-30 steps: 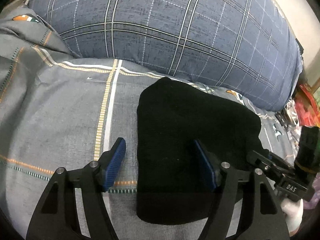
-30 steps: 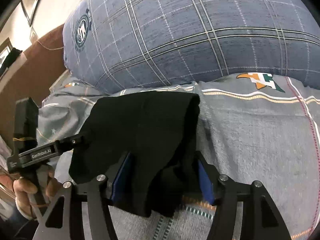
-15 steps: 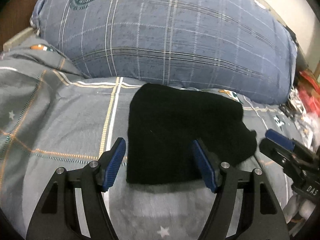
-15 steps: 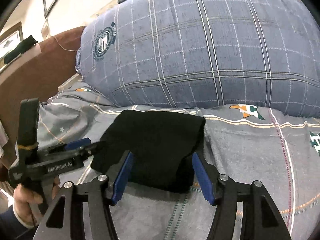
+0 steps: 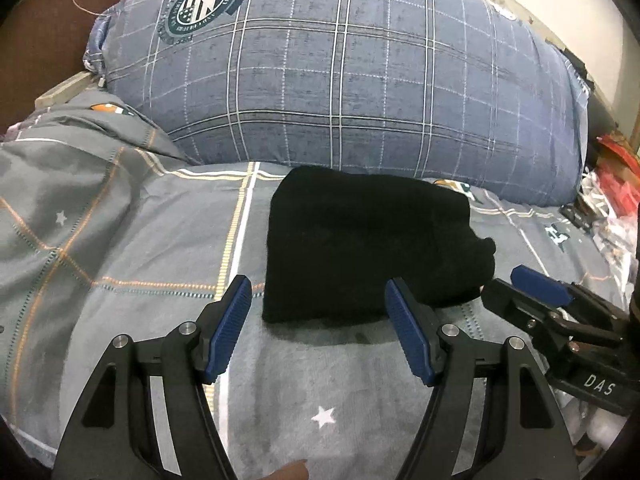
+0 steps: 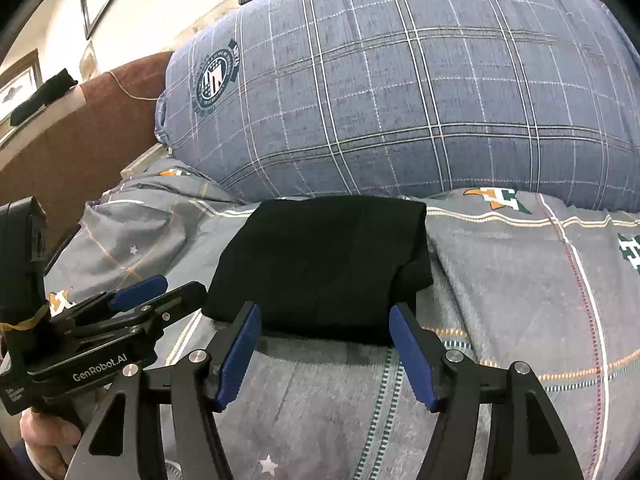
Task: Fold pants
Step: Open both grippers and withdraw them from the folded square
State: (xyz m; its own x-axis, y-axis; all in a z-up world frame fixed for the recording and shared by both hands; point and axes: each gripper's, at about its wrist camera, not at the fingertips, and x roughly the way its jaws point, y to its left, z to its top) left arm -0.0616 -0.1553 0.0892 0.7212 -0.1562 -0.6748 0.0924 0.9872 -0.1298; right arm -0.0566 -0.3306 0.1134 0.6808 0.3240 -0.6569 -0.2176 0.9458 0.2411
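Observation:
The black pants (image 5: 372, 248) lie folded into a compact bundle on the grey bedspread (image 5: 120, 240), just in front of the big pillow. My left gripper (image 5: 316, 284) stands open a little short of the bundle's near edge, with nothing pressed between its blue pads. From the right wrist view the pants (image 6: 328, 264) sit just beyond my right gripper (image 6: 325, 310), whose jaws are opening and touch no cloth. The left gripper (image 6: 160, 292) shows at the left there, and the right gripper (image 5: 520, 280) at the right of the left wrist view.
A large blue plaid pillow (image 5: 352, 80) rises right behind the pants. A brown headboard (image 6: 80, 132) stands at the far left. Loose clutter (image 5: 612, 200) lies past the bed's right side. A fingertip (image 5: 292, 472) shows at the bottom edge.
Both grippers have drawn back and up from the pants. The right gripper, which held a fold of the cloth a second ago, has let go, and the pants now lie flat.

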